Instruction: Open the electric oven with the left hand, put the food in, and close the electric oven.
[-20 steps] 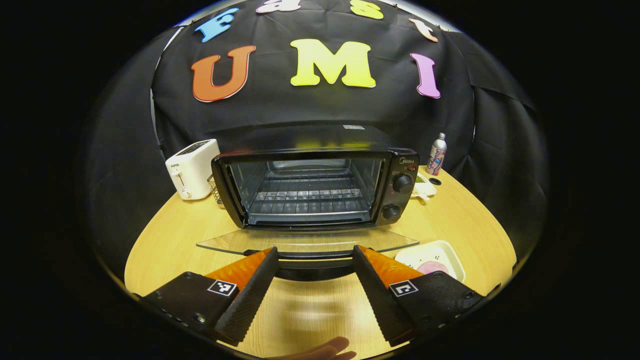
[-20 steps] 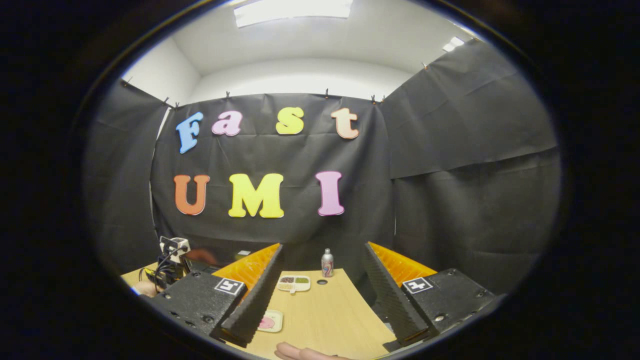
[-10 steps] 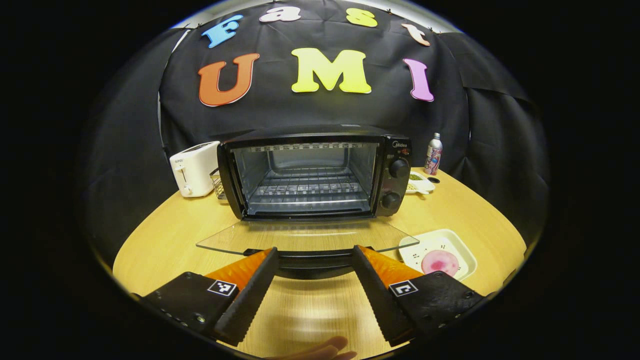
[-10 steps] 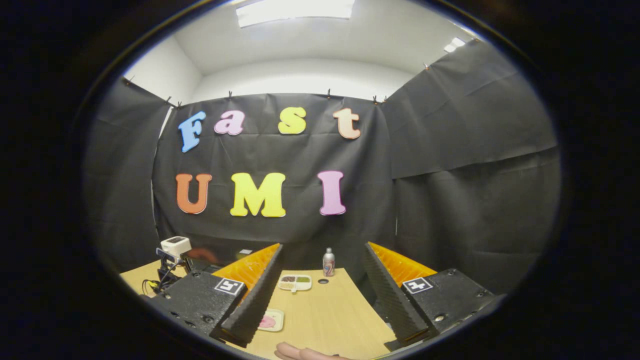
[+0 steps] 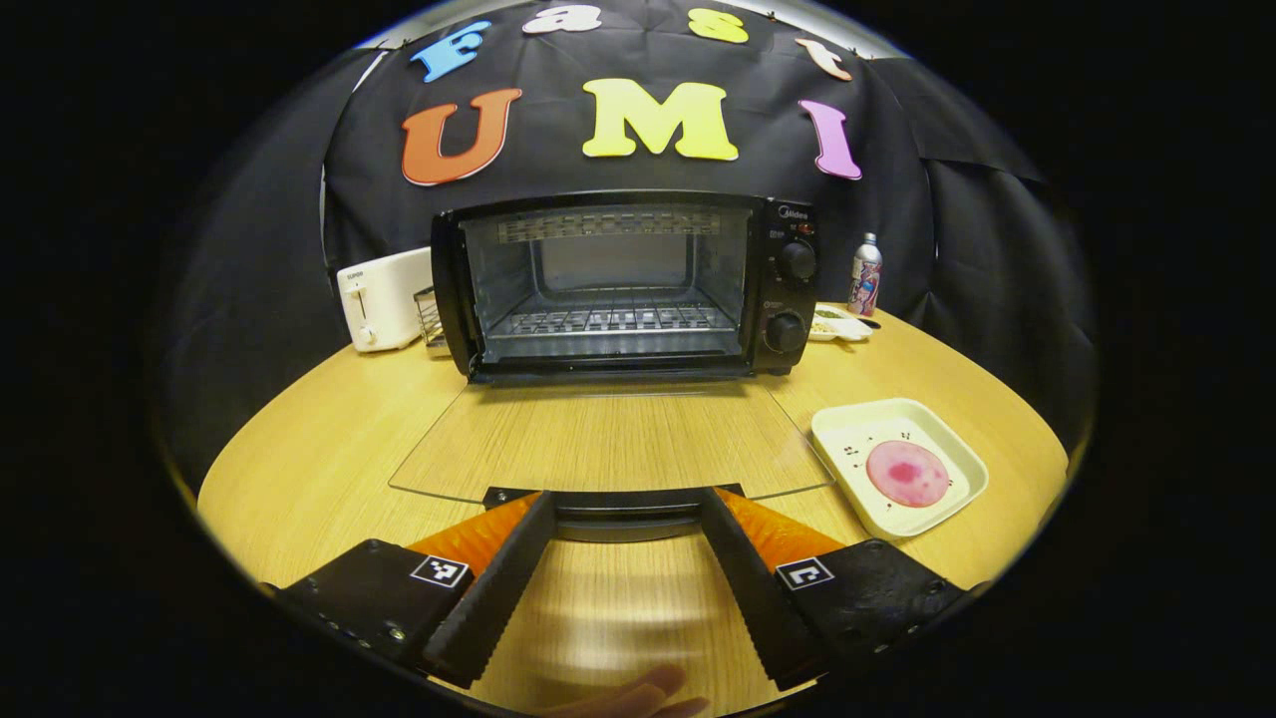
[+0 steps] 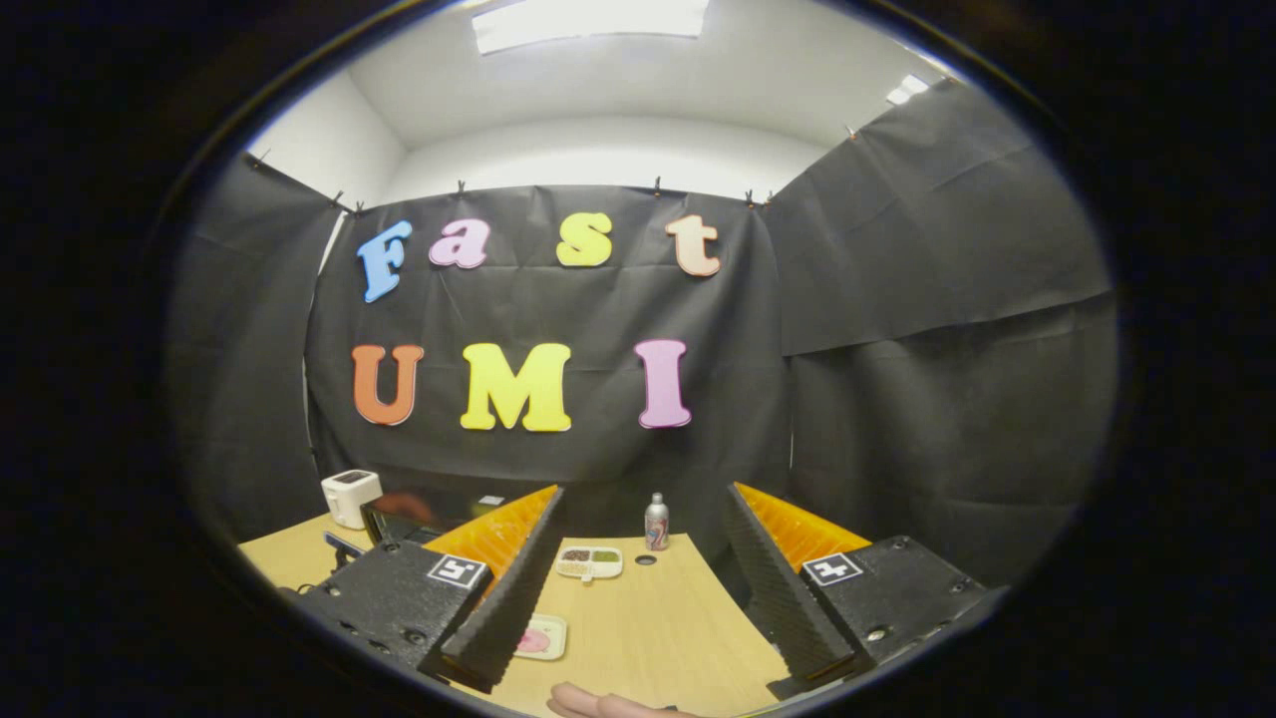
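Observation:
The black electric oven (image 5: 788,289) stands at the back of the wooden table, its wire rack bare. Its glass door (image 5: 608,439) lies folded down, nearly flat over the tabletop. The door's dark handle (image 5: 618,509) sits between the tips of my left gripper (image 5: 626,497), whose fingers are spread wide and open. A white square plate (image 5: 847,444) carrying a pink round of food (image 5: 902,474) rests right of the door. My right gripper (image 6: 643,494) hangs open and holds nothing above the table's right part, with the plate (image 6: 550,628) low to its left.
A white toaster (image 5: 384,299) stands left of the oven. A small bottle (image 5: 865,274) and a compartment tray (image 5: 837,321) sit behind the oven's right side. Black cloth walls close in the back and right. A person's fingertips (image 6: 598,706) show at the bottom edge.
The glass door has swung further down and now shows from above, its handle still between my left fingers. The pink food plate has come fully into sight. My right gripper has barely moved.

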